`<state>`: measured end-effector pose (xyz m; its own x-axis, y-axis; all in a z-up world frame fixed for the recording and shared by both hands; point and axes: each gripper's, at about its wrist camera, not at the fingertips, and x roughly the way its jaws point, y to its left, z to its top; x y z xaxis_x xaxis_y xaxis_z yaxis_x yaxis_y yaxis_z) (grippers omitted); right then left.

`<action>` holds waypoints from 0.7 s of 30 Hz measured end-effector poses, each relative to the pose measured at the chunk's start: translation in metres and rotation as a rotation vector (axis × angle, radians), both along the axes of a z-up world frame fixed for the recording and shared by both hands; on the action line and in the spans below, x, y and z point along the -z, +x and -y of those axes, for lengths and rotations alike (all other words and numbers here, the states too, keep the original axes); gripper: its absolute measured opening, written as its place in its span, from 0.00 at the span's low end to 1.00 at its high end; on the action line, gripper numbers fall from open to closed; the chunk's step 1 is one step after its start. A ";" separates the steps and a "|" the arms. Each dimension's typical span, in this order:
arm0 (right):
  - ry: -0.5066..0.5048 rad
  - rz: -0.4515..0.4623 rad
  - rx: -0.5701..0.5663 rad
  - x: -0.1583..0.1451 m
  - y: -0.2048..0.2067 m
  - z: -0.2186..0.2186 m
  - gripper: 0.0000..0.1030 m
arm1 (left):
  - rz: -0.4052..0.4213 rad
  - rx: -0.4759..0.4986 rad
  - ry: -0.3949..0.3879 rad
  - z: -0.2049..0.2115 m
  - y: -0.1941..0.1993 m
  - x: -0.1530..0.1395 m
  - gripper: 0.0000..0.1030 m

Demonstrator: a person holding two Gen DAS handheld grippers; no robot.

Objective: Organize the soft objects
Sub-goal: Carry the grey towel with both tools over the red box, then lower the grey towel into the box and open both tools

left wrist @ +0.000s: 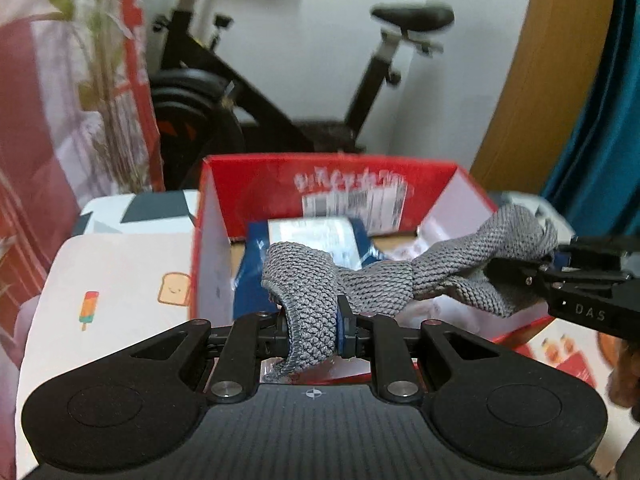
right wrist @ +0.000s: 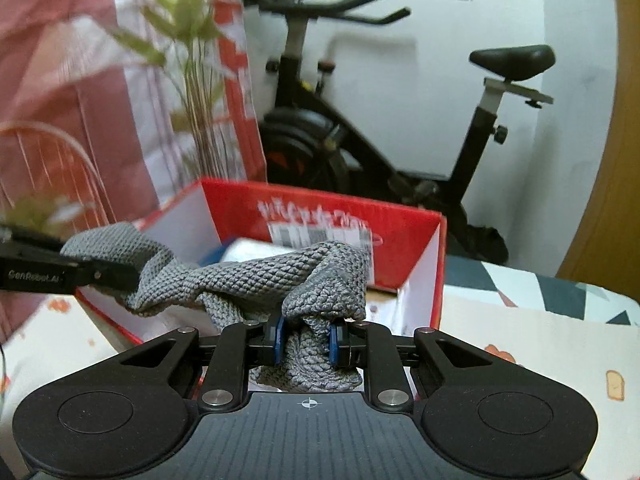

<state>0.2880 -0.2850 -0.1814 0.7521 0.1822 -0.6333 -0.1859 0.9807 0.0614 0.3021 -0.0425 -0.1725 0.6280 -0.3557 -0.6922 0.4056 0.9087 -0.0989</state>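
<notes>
A grey knitted cloth (left wrist: 384, 276) hangs stretched between my two grippers, above an open red cardboard box (left wrist: 256, 184). My left gripper (left wrist: 314, 330) is shut on one bunched end of the cloth. In the left wrist view the right gripper (left wrist: 548, 260) comes in from the right edge, clamped on the other end. The right wrist view shows my right gripper (right wrist: 307, 338) shut on its bunched end of the cloth (right wrist: 248, 276), with the left gripper (right wrist: 100, 268) holding the far end at the left. The box (right wrist: 404, 216) lies right behind the cloth.
Inside the box lies a blue and white packet (left wrist: 308, 236). The box rests on a sheet printed with toast and ice lollies (left wrist: 120, 280). A black exercise bike (right wrist: 360, 120) stands behind, with a green plant (right wrist: 192, 60) and a red-and-white curtain to the left.
</notes>
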 end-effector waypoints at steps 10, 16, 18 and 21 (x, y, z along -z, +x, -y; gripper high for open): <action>-0.153 -0.170 -0.101 0.033 0.035 -0.031 0.17 | -0.115 0.094 0.153 0.028 0.034 0.035 0.19; -0.137 -0.279 -0.086 0.045 0.058 -0.036 0.17 | -0.176 0.107 0.212 0.035 0.046 0.052 0.19; -0.115 -0.310 -0.070 0.048 0.062 -0.034 0.17 | -0.184 0.107 0.211 0.034 0.048 0.054 0.19; -0.082 -0.338 -0.052 0.051 0.064 -0.029 0.17 | -0.189 0.108 0.213 0.035 0.051 0.056 0.20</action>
